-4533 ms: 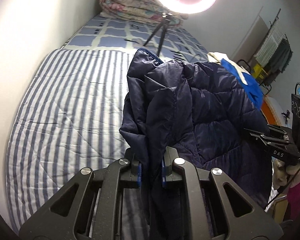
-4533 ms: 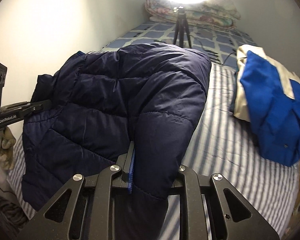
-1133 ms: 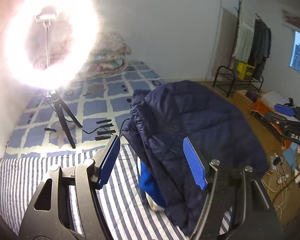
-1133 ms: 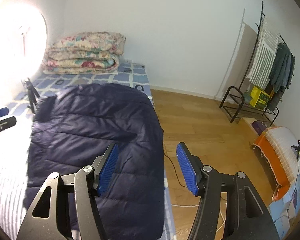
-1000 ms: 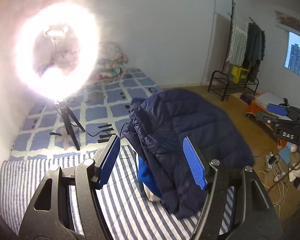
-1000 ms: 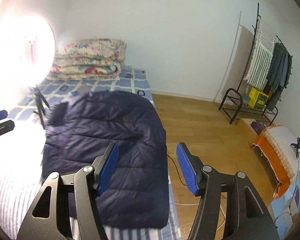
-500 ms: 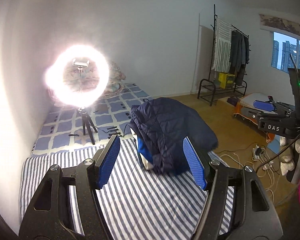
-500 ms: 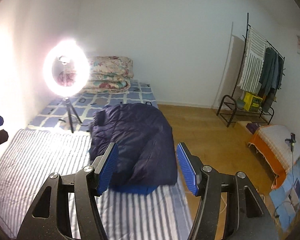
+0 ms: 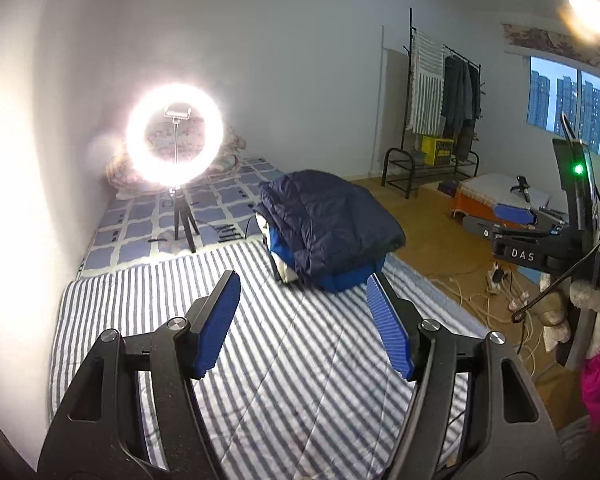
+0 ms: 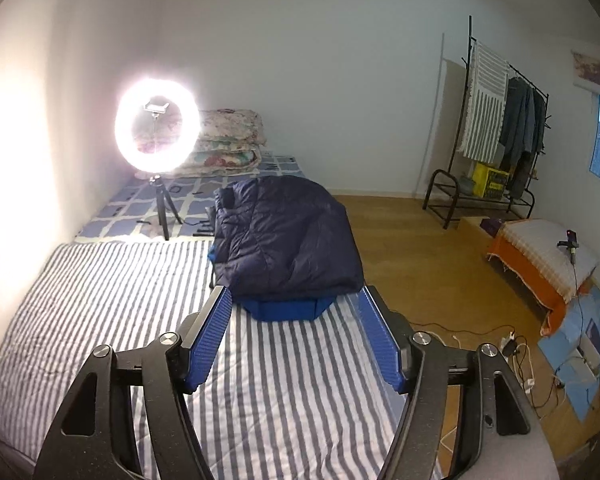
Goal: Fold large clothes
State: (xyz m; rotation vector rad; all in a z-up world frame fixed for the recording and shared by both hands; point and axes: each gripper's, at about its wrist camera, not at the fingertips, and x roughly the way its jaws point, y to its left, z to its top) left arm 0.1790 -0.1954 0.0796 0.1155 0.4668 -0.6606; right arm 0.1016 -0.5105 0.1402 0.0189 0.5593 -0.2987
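Observation:
A folded navy puffer jacket [image 9: 332,220] [image 10: 288,236] lies on top of a folded blue and white garment [image 9: 340,278] [image 10: 288,308] at the far right edge of the striped mattress [image 9: 260,360] [image 10: 100,308]. My left gripper [image 9: 304,332] is open and empty, held well back from the pile above the stripes. My right gripper [image 10: 294,340] is open and empty, just short of the pile's near edge. The right gripper also shows at the right of the left wrist view [image 9: 516,220].
A lit ring light on a tripod [image 9: 176,140] [image 10: 156,132] stands on the checked mattress [image 9: 148,216] behind. Folded floral quilts [image 10: 228,140] sit by the wall. A clothes rack [image 10: 496,128], an orange-draped low bed [image 10: 540,256] and floor cables [image 9: 480,292] are on the right.
Both grippers let go of the navy jacket, which now lies folded on the blue garment. Both have pulled back and up from the pile over the last second.

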